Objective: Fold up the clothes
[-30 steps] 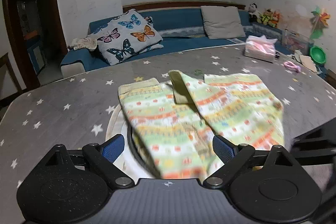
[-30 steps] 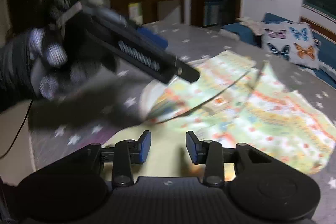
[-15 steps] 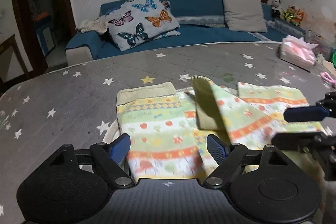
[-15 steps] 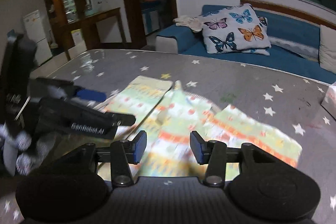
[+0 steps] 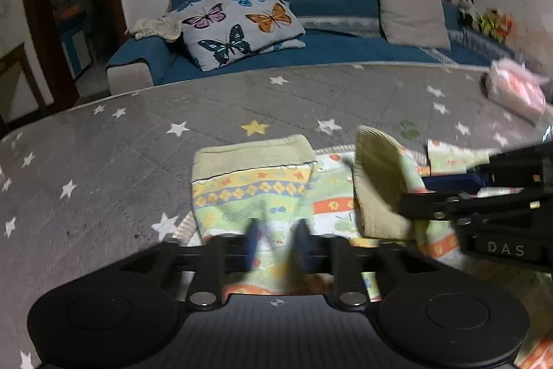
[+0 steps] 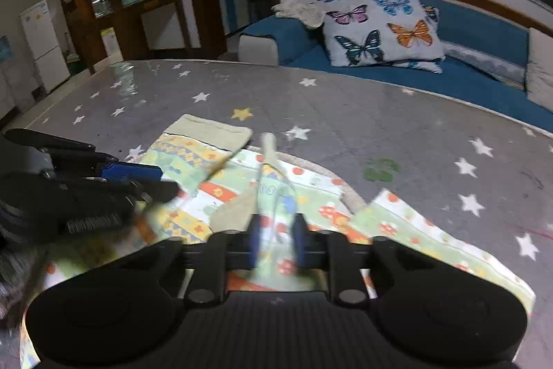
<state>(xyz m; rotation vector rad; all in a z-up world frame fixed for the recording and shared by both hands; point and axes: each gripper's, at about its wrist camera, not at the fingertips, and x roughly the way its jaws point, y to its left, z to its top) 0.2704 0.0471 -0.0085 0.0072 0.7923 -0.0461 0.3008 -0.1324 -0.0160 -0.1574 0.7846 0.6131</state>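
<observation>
A small child's garment [image 5: 249, 192] with green, yellow and orange bands lies spread on the grey star-print table [image 5: 103, 161]. One pale green cuff [image 5: 252, 154] lies flat at the far left; a second cuff [image 5: 376, 182] stands folded up in the middle. My left gripper [image 5: 274, 241] is low over the near hem, its blurred fingers drawn close with cloth between them. My right gripper [image 6: 276, 239] is pinched the same way on the raised middle fold [image 6: 273, 168]. Each gripper shows in the other's view, the right gripper [image 5: 416, 191] and the left gripper [image 6: 162, 178].
A pale round rim [image 6: 311, 161] shows under the garment. A pink tissue pack [image 5: 515, 89] sits at the table's far right. Behind the table is a blue sofa [image 5: 331, 47] with a butterfly cushion [image 5: 238, 23]. A green stain [image 6: 380, 168] marks the cloth.
Both grippers came lower and closer onto the garment. Their fingers went from wide open to nearly together, with cloth caught between them.
</observation>
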